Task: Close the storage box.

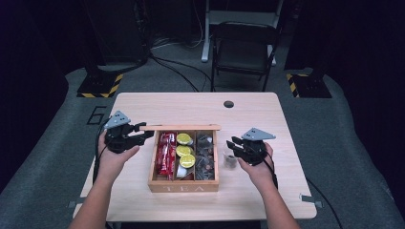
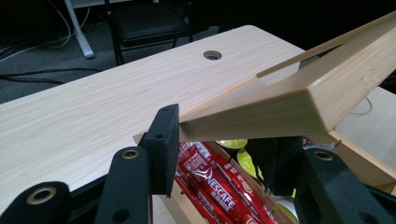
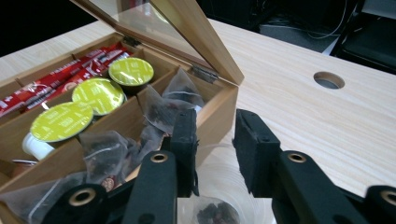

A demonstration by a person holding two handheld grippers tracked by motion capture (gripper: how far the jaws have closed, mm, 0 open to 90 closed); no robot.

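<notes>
A wooden tea box [image 1: 184,187] stands mid-table with its glass lid [image 1: 181,127] raised. My left gripper [image 1: 143,132] is shut on the lid's left corner; in the left gripper view the lid [image 2: 280,102] sits between the jaws of that gripper [image 2: 219,149]. Inside lie red coffee sachets [image 1: 166,153], green-topped capsules [image 1: 184,150] and several mesh tea bags [image 1: 205,155]. Right of the box stands a small clear cup [image 1: 230,161]. My right gripper [image 1: 235,145] hovers open over the cup [image 3: 224,186], which has a tea bag [image 3: 215,213] in it.
The light wooden table [image 1: 267,124] has a round cable hole [image 1: 229,104] behind the box. A black chair [image 1: 243,47] stands beyond the far edge, with cables on the floor. Bare tabletop lies left, right and behind the box.
</notes>
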